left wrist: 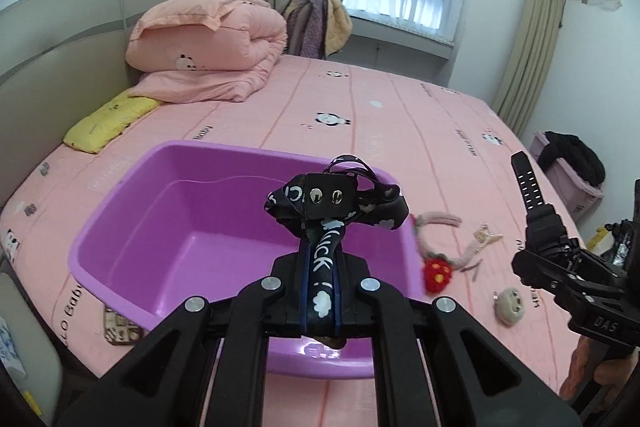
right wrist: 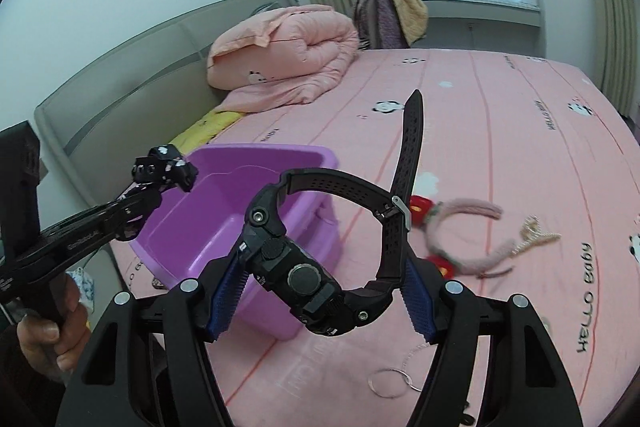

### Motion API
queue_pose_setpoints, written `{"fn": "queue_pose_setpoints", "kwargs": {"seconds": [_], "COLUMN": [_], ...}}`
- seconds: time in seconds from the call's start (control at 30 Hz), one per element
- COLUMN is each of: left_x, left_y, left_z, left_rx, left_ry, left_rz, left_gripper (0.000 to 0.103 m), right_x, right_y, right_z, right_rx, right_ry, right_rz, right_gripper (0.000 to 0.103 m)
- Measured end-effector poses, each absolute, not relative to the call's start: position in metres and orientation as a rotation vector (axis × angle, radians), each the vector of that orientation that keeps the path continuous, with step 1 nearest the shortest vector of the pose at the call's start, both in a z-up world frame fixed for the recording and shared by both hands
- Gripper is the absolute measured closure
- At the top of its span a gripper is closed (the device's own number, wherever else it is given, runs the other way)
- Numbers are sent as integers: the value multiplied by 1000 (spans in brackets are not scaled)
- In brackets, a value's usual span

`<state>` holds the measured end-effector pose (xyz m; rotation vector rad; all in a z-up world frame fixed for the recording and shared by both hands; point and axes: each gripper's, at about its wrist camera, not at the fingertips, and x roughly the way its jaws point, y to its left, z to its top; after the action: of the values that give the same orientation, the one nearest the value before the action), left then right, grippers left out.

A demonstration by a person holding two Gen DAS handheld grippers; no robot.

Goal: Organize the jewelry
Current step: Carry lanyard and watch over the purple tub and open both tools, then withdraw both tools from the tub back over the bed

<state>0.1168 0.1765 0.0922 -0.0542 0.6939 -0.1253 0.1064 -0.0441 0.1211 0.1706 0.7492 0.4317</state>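
Note:
A purple plastic bin (left wrist: 168, 227) sits on the pink bed; it shows in the right wrist view (right wrist: 224, 179) too. My left gripper (left wrist: 320, 291) is shut on a black printed strap (left wrist: 332, 203) and holds it above the bin's near right part. My right gripper (right wrist: 320, 291) is shut on a black wristwatch (right wrist: 312, 279), held above the bed just right of the bin; its band (right wrist: 408, 151) sticks up. The watch also shows in the left wrist view (left wrist: 540, 219). A pink headband with red flowers (right wrist: 452, 239) lies on the bed to the right.
A small gold crown clip (right wrist: 536, 231) lies by the headband. A round beige charm (left wrist: 510, 307) and a thin ring (right wrist: 394, 383) lie on the sheet. A folded pink quilt (left wrist: 208, 43) and a yellow pillow (left wrist: 108, 123) are at the headboard. A lilac box (left wrist: 568, 175) stands beside the bed.

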Motion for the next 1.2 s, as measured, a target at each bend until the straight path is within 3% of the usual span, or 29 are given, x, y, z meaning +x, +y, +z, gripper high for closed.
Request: {"fn": "queue_pose_setpoints", "kwargs": {"seconds": [0.33,0.53,0.8,0.9,0.97,1.03,1.2], "left_x": [187,211,221,221,220,219,220], "left_y": [272,295,298,300,302,304,305], "left_z": [40,12,-6,-5,0,4,4], "left_rx": [-89,-108,-81,-87,-91,-86,-76], "left_ry": [886,978,1037,1030,1002,968,983], "left_rz": [-15,8,9,10,13,21,41], "left_gripper": [94,94,90,77,44,30,29], "right_x": [174,191,197,202,200,198,194], "right_y": [93,116,126,124,125,125,123], "right_z": [90,61,53,48,49,50,52], "right_rx": [20,3,-79,-112,-119,-132,-138], "right_ry": [918,1057,1085,1105,1097,1079,1061], "right_rz": [544,516,443,426,431,427,436], "right_gripper": [36,36,36,34,34,34,34]}}
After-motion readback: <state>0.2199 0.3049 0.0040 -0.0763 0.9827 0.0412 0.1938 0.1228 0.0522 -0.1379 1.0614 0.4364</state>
